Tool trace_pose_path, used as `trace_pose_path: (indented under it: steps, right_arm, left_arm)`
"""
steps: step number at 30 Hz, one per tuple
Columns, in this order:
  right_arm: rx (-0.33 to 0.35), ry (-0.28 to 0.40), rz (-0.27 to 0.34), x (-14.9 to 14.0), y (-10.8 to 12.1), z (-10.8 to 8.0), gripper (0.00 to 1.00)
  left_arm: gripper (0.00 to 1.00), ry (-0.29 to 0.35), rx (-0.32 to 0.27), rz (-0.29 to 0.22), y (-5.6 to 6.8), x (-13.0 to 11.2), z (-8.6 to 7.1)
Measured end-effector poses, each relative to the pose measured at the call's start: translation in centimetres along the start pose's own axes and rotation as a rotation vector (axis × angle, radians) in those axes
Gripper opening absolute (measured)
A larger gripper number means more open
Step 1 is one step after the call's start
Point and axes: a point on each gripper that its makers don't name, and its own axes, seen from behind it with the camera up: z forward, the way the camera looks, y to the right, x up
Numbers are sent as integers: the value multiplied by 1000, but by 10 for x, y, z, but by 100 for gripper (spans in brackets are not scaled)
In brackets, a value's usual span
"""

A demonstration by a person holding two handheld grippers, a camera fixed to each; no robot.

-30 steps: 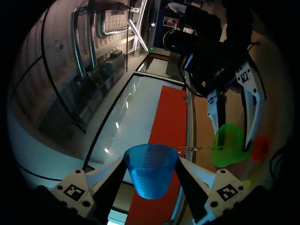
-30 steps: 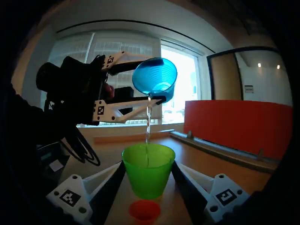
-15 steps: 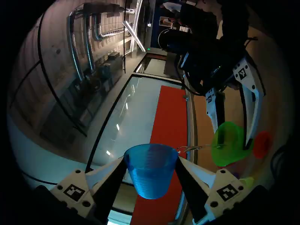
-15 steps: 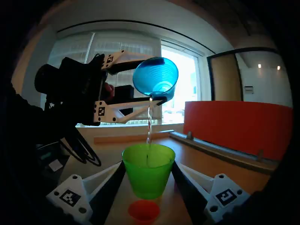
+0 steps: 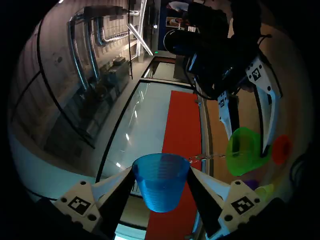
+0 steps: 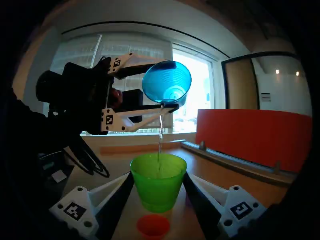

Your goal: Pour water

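A: Right gripper view, entry one?
B: Green cup [image 6: 158,182], upright, clamped between both fingers of right gripper [image 6: 159,176], over wooden table [image 6: 208,168]; orange cup [image 6: 153,226] lower in frame.
A: Entry two?
B: Blue cup [image 6: 166,82], tipped, pinched between both fingers of left gripper [image 6: 174,84], directly above green cup; thin water stream [image 6: 160,132] falling from its rim into green cup.

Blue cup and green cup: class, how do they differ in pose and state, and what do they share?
Pose: the blue cup is tipped over, held high; the green cup is held upright below it. State: a thin water stream leaves the blue cup's rim and falls into the green cup. Holder: the left gripper clamps the blue cup, the right gripper the green cup. Shared: both are translucent tapered cups.
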Motion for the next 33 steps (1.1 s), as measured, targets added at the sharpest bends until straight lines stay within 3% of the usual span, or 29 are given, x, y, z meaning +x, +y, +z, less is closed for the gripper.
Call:
trace_pose_path:
  steps: [9,33]
  right_arm:
    - [-1,5,-2,2,1,1,88]
    - [-6,12,-3,3,4,0,88]
  left_arm:
    - [86,3,6,43,-5,2,3]
    - [86,1,22,134,-2,7,2]
